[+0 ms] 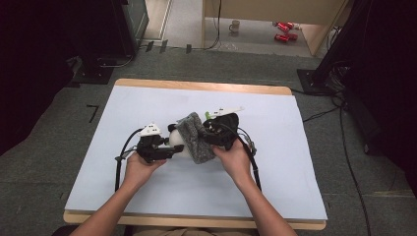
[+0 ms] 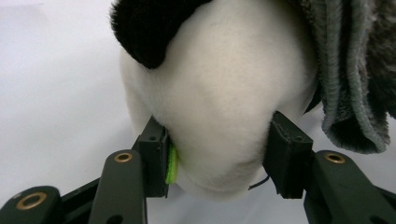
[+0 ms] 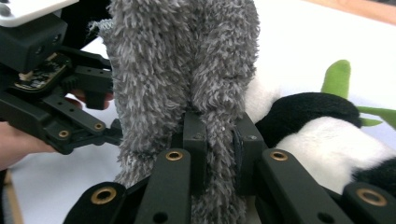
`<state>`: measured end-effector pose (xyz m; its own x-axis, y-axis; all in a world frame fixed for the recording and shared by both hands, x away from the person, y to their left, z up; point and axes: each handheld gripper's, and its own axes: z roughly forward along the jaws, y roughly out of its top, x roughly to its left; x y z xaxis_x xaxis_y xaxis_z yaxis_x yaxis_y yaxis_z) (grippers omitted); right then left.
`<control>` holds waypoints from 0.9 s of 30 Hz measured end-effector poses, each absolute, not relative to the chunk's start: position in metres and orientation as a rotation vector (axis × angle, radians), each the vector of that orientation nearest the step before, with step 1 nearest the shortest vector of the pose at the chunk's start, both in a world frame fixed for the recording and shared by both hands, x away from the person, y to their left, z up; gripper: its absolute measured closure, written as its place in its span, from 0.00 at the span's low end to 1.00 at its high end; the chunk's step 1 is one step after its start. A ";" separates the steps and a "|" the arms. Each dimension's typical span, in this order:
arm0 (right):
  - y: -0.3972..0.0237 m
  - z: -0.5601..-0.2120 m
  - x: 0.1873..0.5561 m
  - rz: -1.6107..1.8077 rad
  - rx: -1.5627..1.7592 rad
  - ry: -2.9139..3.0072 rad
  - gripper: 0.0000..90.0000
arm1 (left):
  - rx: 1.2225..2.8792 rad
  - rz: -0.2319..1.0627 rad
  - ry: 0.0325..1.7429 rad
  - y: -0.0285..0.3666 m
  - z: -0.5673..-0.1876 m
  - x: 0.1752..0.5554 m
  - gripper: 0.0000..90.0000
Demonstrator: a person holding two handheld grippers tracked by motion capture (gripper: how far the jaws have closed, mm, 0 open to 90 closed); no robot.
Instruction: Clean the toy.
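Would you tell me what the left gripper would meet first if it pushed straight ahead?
Probably the plush panda's white body, already between the left gripper jaws; the grey fuzzy cloth hangs just beside it.

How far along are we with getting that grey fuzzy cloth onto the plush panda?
Done: the grey cloth already drapes over the panda on the table. In hand: the right gripper is shut on a fold of the cloth, while the left gripper straddles the panda's white head, its pads at the fur. Left, probably: pulling the cloth fully around and letting go.
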<state>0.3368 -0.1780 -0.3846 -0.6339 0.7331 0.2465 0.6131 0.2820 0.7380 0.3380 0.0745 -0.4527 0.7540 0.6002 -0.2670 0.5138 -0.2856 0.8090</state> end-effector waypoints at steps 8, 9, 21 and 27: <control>-0.182 -0.384 0.338 1.263 1.273 2.406 0.89 | 1.956 0.143 0.822 0.073 -0.452 0.337 0.55; -0.184 -0.383 0.339 1.259 1.269 2.411 0.89 | 1.953 0.144 0.820 0.073 -0.452 0.337 0.56; -0.221 -0.366 0.343 1.214 1.367 2.390 0.89 | 1.951 0.121 0.844 0.073 -0.452 0.339 0.59; -0.247 -0.360 0.343 1.201 1.439 2.324 0.89 | 1.951 0.113 0.850 0.074 -0.452 0.340 0.58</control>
